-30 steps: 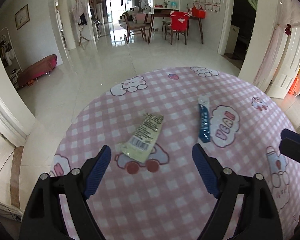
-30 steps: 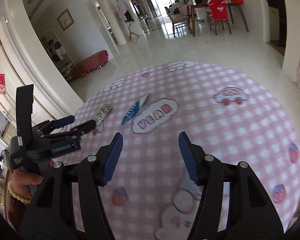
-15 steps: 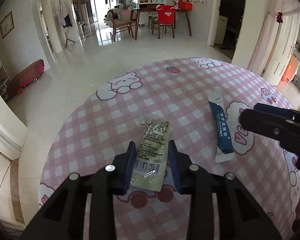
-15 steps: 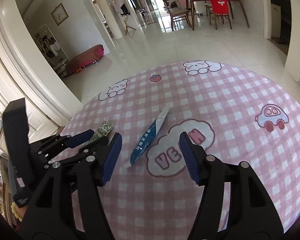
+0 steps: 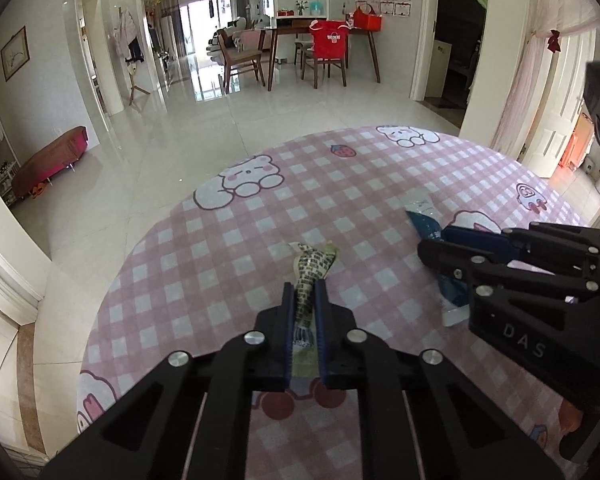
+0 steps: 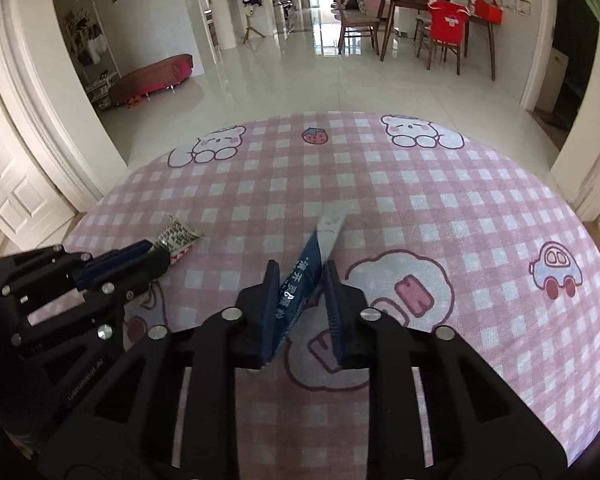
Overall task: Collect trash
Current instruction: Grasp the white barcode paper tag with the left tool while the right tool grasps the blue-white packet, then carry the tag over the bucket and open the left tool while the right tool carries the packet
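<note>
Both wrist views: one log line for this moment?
left hand-held gripper: shut on printed wrapper | right hand-held gripper: closing around blue sachet

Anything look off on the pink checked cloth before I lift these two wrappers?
Nothing spilled or damaged. The left gripper has pinched the pale barcode wrapper into a crumpled fold. The blue sachet sits slanted between the right gripper fingers, which are not fully closed.

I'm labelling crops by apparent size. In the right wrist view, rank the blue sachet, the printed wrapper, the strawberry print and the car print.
1. blue sachet, largest, though nearest the camera
2. car print and printed wrapper, too alike to rank; the wrapper is partly hidden
3. strawberry print, smallest
</note>
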{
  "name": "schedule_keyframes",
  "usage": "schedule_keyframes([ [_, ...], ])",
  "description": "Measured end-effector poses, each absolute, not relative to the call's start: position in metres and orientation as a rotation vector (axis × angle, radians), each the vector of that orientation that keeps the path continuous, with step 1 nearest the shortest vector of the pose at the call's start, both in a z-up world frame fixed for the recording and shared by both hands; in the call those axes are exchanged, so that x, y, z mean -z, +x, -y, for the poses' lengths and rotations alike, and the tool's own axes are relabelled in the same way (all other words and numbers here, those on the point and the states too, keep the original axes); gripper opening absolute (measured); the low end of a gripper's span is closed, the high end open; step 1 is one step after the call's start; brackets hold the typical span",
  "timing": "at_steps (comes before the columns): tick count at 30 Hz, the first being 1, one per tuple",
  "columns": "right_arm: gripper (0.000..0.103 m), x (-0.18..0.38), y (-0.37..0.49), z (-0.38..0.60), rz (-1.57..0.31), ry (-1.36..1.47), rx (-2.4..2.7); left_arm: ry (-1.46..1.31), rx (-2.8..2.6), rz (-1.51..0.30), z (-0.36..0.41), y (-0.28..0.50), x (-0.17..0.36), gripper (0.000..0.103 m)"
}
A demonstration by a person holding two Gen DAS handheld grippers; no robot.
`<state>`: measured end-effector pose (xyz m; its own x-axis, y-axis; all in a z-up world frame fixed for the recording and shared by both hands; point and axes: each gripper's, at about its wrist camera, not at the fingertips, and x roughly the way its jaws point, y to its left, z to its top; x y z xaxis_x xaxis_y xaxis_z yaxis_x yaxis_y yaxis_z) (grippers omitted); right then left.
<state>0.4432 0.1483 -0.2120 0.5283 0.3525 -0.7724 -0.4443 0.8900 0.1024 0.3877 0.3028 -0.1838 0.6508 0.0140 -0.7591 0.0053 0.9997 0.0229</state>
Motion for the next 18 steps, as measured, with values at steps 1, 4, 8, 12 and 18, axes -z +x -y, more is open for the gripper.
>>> schedule_keyframes([
  [1,0.014,0.212,0.442,-0.146,-0.899,-0.095,-0.493,0.018,-0.01,-0.861,-0.303,0.387,0.183,0.006],
  [4,0.012,0.209,0.435,-0.135,-0.893,-0.071,-0.515,0.009,-0.028,-0.857,-0.302,0.383,0.181,0.004],
  [8,0.011,0.199,0.42,-0.116,-0.883,-0.019,-0.544,-0.014,-0.037,-0.833,-0.298,0.371,0.169,0.004],
  [12,0.011,0.182,0.404,-0.091,-0.856,0.031,-0.564,-0.008,-0.002,-0.797,-0.278,0.357,0.147,0.004],
  [18,0.011,0.155,0.375,-0.039,-0.799,0.097,-0.557,0.033,0.065,-0.739,-0.223,0.339,0.115,0.004],
])
